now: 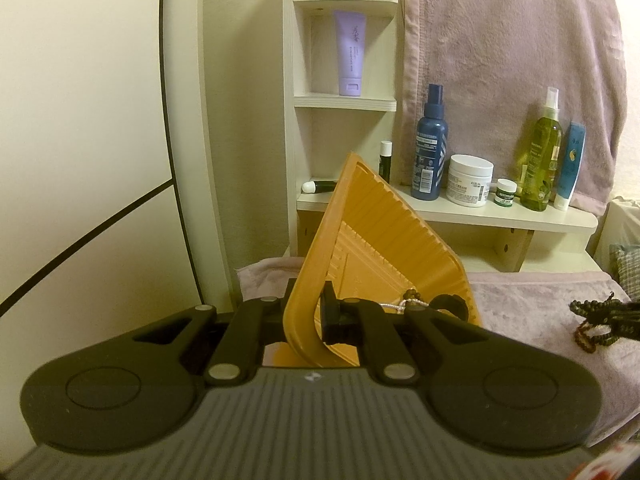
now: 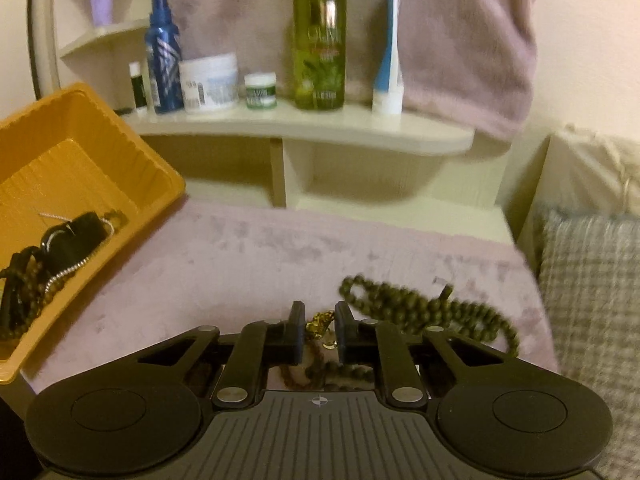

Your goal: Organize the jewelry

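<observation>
My left gripper is shut on the rim of an orange plastic tray and holds it tilted up on its side. In the right wrist view the tray sits at the left with bead strings, a silver chain and the left gripper's fingers inside. My right gripper is partly closed around a small gold chain lying on the pink cloth. A long string of olive-green beads lies just beyond and right of it. In the left view the right gripper's tip shows with beads.
A pink towel covers the table. Behind it a cream shelf holds a blue spray bottle, white jars, a green bottle and a blue tube. A plaid cushion lies at right.
</observation>
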Demonstrator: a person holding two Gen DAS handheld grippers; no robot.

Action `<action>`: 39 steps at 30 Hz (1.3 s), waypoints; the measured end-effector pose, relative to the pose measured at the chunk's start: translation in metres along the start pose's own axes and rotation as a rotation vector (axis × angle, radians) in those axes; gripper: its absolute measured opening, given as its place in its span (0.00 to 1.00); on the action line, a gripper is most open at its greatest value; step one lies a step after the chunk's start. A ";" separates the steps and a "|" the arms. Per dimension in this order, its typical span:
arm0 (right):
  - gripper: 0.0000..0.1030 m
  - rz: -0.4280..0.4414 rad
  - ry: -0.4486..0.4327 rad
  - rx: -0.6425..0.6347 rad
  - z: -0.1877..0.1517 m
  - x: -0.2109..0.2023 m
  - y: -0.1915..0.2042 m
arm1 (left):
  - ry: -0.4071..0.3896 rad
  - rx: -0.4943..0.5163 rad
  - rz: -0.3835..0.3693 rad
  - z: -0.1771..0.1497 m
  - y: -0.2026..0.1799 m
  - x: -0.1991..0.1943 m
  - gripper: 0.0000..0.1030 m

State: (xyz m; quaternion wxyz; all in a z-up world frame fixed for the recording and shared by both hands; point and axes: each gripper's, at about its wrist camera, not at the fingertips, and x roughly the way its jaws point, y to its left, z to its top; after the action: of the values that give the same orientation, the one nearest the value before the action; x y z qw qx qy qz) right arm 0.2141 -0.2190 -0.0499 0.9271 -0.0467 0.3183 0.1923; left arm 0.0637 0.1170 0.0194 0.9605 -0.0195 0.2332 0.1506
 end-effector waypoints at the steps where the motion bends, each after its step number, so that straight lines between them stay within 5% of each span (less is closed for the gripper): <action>1: 0.15 -0.002 -0.013 -0.010 0.002 -0.003 0.001 | -0.001 0.000 0.000 0.000 0.000 0.000 0.08; 17: 0.15 0.061 -0.154 -0.061 0.046 -0.047 0.013 | -0.005 -0.006 -0.009 0.000 0.000 -0.001 0.08; 31: 0.15 0.126 0.008 -0.258 -0.019 -0.003 0.060 | -0.005 -0.008 -0.012 -0.001 0.002 -0.002 0.08; 33: 0.20 0.124 0.023 -0.263 -0.025 -0.001 0.063 | -0.005 -0.009 -0.012 -0.001 0.002 -0.002 0.08; 35: 0.46 0.125 0.031 -0.246 -0.031 -0.002 0.063 | -0.005 -0.009 -0.011 -0.001 0.002 -0.002 0.08; 39: 0.50 0.114 0.022 -0.196 -0.036 -0.009 0.051 | -0.005 -0.008 -0.010 -0.002 0.003 -0.002 0.08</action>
State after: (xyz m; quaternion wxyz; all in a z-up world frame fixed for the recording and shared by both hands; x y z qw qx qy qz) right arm 0.1675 -0.1823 -0.0712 0.9023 -0.1210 0.3100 0.2742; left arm 0.0602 0.1188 0.0193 0.9617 -0.0242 0.2303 0.1468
